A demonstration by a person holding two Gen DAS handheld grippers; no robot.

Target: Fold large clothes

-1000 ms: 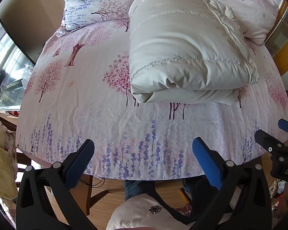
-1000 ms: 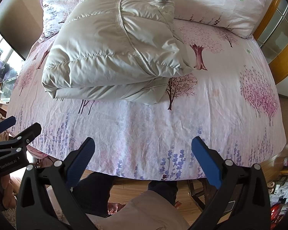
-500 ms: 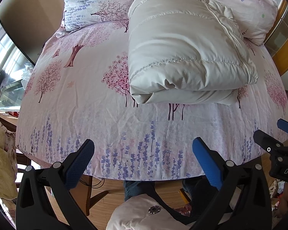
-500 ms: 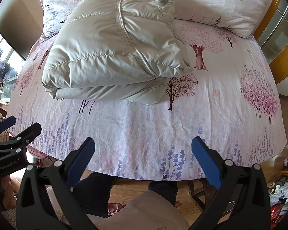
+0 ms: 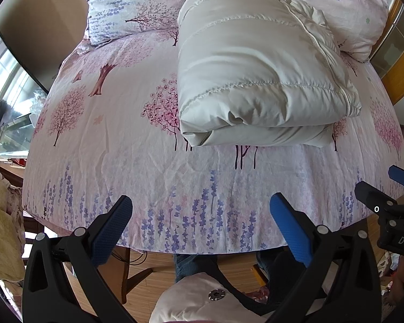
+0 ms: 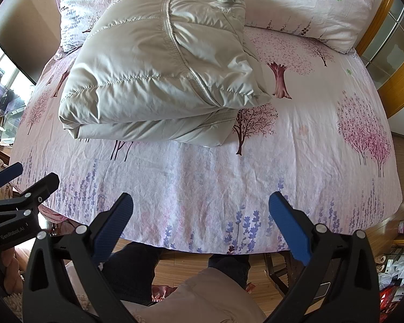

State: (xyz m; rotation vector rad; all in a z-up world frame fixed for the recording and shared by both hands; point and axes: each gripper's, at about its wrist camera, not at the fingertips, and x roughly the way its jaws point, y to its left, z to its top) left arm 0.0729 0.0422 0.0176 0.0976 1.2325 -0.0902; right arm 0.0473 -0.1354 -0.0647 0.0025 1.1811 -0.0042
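i see the bed (image 5: 121, 140) first, broad and rounded under the fisheye, its sheet a thin, faintly creased cotton printed with pink trees and lavender stalks. two pillows (image 6: 304, 8) in the same print lie plump along its far edge. on the sheet rests the puffy jacket (image 5: 250, 75), a pale cream quilted nylon, smooth and slightly glossy, folded into a thick rectangular bundle with stitched channels and a piped zipper seam running down it; its far end touches the pillows. my left tool (image 5: 200, 224) hangs released over the near bed edge, ribbed blue pads spread wide, holding nothing. my right tool (image 6: 200, 224) is likewise spread and empty, well apart from the jacket.
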